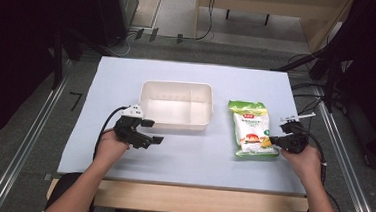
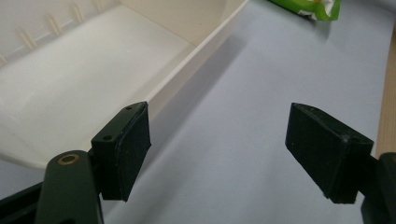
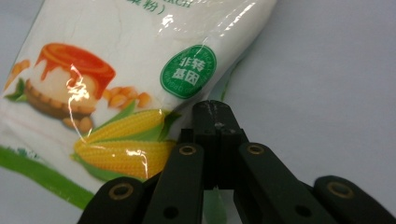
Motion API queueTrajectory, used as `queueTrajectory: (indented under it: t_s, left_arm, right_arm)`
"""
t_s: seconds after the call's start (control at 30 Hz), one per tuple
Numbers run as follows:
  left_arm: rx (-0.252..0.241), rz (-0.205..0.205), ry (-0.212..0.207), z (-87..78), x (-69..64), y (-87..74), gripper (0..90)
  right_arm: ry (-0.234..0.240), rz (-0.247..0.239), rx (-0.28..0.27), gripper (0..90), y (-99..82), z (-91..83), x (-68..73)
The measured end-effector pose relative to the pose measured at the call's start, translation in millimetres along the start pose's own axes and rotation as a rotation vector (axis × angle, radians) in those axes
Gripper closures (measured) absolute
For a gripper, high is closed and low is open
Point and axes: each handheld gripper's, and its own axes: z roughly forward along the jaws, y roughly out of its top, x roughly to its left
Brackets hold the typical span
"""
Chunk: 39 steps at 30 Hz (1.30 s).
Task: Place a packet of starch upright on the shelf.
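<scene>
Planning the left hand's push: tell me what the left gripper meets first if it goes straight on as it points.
Probably nothing soon: the left gripper, jaws open, points along bare table beside the white tray. The green packet lies farther off, though depth is unclear.

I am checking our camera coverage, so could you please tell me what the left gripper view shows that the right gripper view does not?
Left gripper view alone: the white plastic bin, with the left claw open beside its wall, nothing between the jaws.

Right gripper view alone: the right claw shut at the bag's edge, and the printed corn cob and green seal.

Both: the corn starch bag and the pale blue tabletop.
</scene>
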Motion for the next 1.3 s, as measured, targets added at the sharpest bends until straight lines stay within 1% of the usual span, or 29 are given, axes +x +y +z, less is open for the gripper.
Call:
queueTrajectory:
  t_s: [0.07,0.1,0.13,0.17,0.2,0.23,0.27,0.3,0.33,0.37,0.4,0.43,0.47,0.53,0.57,0.63,0.7,0.73,0.8,0.87,0.9,0.93,1.03,1.1,1.17,1.2,1.23,1.27,1.3]
  left_arm:
    - [0.004,0.003,0.004,-0.4,-0.3,0.3,22.8]
    - [0.004,0.003,0.004,-0.4,-0.3,0.3,22.8]
    - [0.004,0.004,0.004,-0.6,-0.4,0.3,22.8]
    - [0.004,0.002,0.006,-0.4,-0.7,0.2,22.7]
    - [0.005,0.003,0.007,-0.2,-0.5,0.1,22.8]
    - [0.001,0.003,0.004,0.3,-0.3,-0.1,22.7]
    - [0.001,0.001,0.004,0.6,-0.3,-0.1,22.7]
    - [0.000,0.000,0.005,0.7,-0.4,-0.1,22.7]
    - [0.004,0.001,0.007,0.7,-0.4,-0.1,22.7]
    - [0.005,0.000,0.009,0.8,-0.4,-0.1,22.8]
    - [0.008,0.000,0.008,0.6,-0.4,-0.1,22.7]
    - [0.008,0.000,0.008,0.6,-0.4,-0.1,22.8]
    - [0.009,0.002,0.010,0.5,-0.3,-0.2,22.8]
    - [0.010,0.000,0.010,0.6,-0.4,-0.2,22.8]
    - [0.009,0.001,0.011,0.7,-0.5,-0.2,22.8]
    - [0.009,0.000,0.011,1.1,-0.8,-0.3,22.8]
    - [0.010,0.003,0.009,1.1,-0.6,-0.4,22.7]
    - [0.007,0.003,0.006,1.0,-0.6,-0.5,22.7]
    - [0.000,0.004,0.001,0.9,-0.3,-0.7,22.7]
    - [0.002,0.000,0.005,0.5,-0.5,-0.9,22.7]
    - [0.003,0.001,0.005,0.3,-0.3,-0.9,22.7]
    - [0.000,0.001,0.005,0.3,-0.4,-1.0,22.7]
    - [0.001,0.001,0.005,0.3,-0.5,-1.2,22.8]
    - [0.002,0.002,0.007,0.3,-0.7,-1.3,22.7]
    - [0.011,0.008,0.010,0.0,-1.0,-1.0,22.8]
    - [0.010,0.008,0.008,0.3,-1.2,-1.1,22.7]
    - [0.007,0.007,0.008,0.6,-1.4,-1.3,22.7]
    - [0.009,0.007,0.006,0.4,-1.3,-1.1,22.7]
    - [0.013,0.007,0.009,-0.1,-1.3,-0.9,22.8]
  right_arm:
    - [0.015,-0.018,-0.001,90.0,-0.7,-3.4,0.4]
    - [0.015,-0.018,-0.001,90.0,-0.7,-3.4,0.4]
    - [0.010,-0.012,-0.023,90.0,0.8,-5.8,-0.6]
    - [-0.008,-0.012,-0.062,89.9,3.5,-9.2,-2.1]
    - [-0.016,-0.012,-0.085,88.4,5.7,-11.2,-3.4]
    - [-0.014,-0.002,-0.139,87.2,12.0,-16.4,-7.0]
    - [-0.015,0.006,-0.162,85.6,15.6,-17.6,-8.6]
    - [-0.015,0.006,-0.162,85.6,15.6,-17.6,-8.6]
    - [-0.011,0.015,-0.171,83.4,19.7,-18.1,-9.7]
    - [-0.009,0.023,-0.189,79.6,27.8,-16.1,-11.7]
    - [-0.007,0.022,-0.195,78.2,30.1,-14.7,-12.0]
    - [-0.007,0.022,-0.195,78.2,30.1,-14.7,-12.0]
    - [0.002,0.032,-0.195,75.7,35.3,-10.7,-12.4]
    - [-0.002,0.040,-0.199,73.9,37.9,-8.5,-12.5]
    - [0.005,0.040,-0.220,67.3,43.6,-3.7,-13.9]
    - [0.005,0.039,-0.224,65.6,45.6,-1.8,-14.5]
    - [0.005,0.061,-0.216,61.0,54.1,6.2,-17.0]
    - [0.005,0.061,-0.216,61.0,54.1,6.2,-17.0]
    - [0.000,0.074,-0.215,56.3,58.8,11.9,-19.3]
    - [-0.004,0.077,-0.209,49.4,62.6,18.8,-22.8]
    - [-0.001,0.081,-0.201,46.4,63.9,22.6,-24.6]
    - [0.016,0.093,-0.187,44.8,65.2,29.7,-27.8]
    - [0.011,0.101,-0.170,42.3,65.9,36.3,-29.9]
    - [0.018,0.105,-0.154,38.5,66.3,42.9,-30.5]
    - [0.041,0.127,-0.157,37.3,66.8,47.5,-31.4]
    - [0.043,0.127,-0.163,37.2,67.0,48.6,-31.1]
    - [0.037,0.126,-0.159,38.8,67.6,48.9,-29.5]
    - [0.043,0.118,-0.159,40.6,67.8,49.3,-27.6]
    - [0.062,0.119,-0.150,46.1,67.8,49.6,-24.1]
